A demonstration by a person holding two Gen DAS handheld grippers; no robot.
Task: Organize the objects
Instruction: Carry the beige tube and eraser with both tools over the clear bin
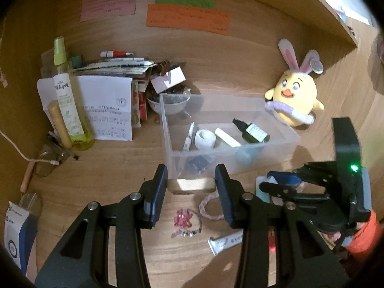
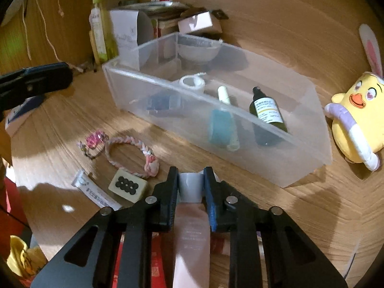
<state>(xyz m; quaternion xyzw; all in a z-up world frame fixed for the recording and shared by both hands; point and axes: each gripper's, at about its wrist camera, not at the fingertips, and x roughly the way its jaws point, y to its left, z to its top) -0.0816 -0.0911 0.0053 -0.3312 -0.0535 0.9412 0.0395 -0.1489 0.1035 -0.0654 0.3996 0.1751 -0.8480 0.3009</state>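
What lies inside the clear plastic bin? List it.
Inside the clear plastic bin: a dark green labelled bottle, a white tape roll, a white stick tube, a teal tube and a dark blue item, blurred through the frosted wall.

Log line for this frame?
left tongs: open, empty | right tongs: shut on pink tube | clear bin: ahead

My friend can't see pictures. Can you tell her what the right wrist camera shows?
The right tongs pinch a pale pink tube above a wooden desk, near a clear plastic bin holding small bottles. A braided bracelet and yellow chick plush sit nearby.
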